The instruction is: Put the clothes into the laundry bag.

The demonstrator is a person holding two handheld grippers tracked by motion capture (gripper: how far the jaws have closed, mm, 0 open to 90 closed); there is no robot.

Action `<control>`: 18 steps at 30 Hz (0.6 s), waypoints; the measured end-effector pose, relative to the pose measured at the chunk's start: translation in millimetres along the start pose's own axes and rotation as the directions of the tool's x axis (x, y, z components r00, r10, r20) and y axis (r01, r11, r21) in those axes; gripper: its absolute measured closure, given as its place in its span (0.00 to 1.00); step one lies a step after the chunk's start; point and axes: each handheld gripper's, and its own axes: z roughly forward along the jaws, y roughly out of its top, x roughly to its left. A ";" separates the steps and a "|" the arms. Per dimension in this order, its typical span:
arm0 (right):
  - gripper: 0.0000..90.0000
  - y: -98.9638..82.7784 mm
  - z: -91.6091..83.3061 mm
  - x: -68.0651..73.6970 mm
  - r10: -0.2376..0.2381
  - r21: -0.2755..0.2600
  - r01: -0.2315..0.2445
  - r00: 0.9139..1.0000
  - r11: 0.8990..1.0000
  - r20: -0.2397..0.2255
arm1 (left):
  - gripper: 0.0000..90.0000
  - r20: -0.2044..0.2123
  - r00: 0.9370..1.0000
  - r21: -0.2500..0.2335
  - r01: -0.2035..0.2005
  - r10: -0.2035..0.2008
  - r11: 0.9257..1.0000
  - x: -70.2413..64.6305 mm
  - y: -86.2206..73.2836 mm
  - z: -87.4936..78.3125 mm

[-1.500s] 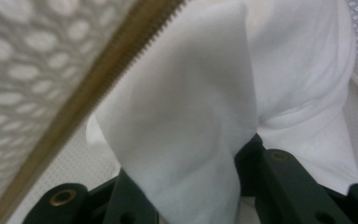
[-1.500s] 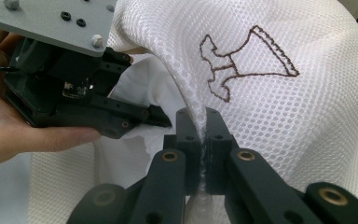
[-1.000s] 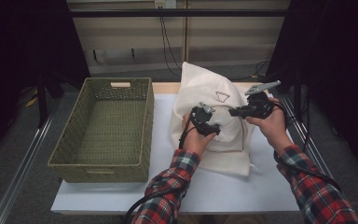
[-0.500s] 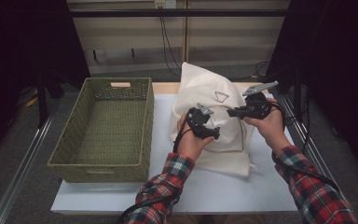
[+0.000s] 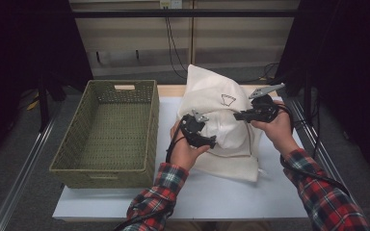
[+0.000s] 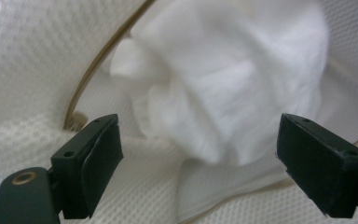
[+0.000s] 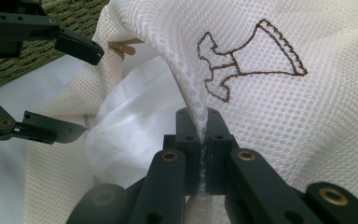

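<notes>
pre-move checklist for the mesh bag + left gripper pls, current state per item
1. Right gripper pinches the mesh bag fabric, jaws shut on it: ok.
2. Bag mouth held up and open toward the left gripper: ok.
3. Left jaws have just been opening and now stand wide, nothing between the pads: ok.
4. White cloth sits inside the bag, straight ahead of the left jaws: ok.
5. Whether the cloth is free or snagged on the mesh: cannot tell.
6. Wicker basket stands beside the bag on the table, nothing visible inside it: ok.
</notes>
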 end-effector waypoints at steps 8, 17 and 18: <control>0.97 1.9 3.3 -2.1 0.004 -0.001 -0.004 1.000 1.000 -0.014 | 0.24 -0.035 0.999 0.057 -0.018 0.020 0.998 7.2 -19.9 9.3; 0.97 4.2 5.0 -1.9 0.001 0.005 -0.001 1.000 1.000 -0.024 | 0.42 -0.066 0.997 0.096 -0.038 0.045 0.995 14.8 -35.8 25.9; 0.97 4.1 5.3 -2.0 -0.001 0.003 0.001 1.000 1.000 -0.024 | 0.44 -0.072 0.996 0.105 -0.049 0.056 0.993 15.4 -36.4 26.4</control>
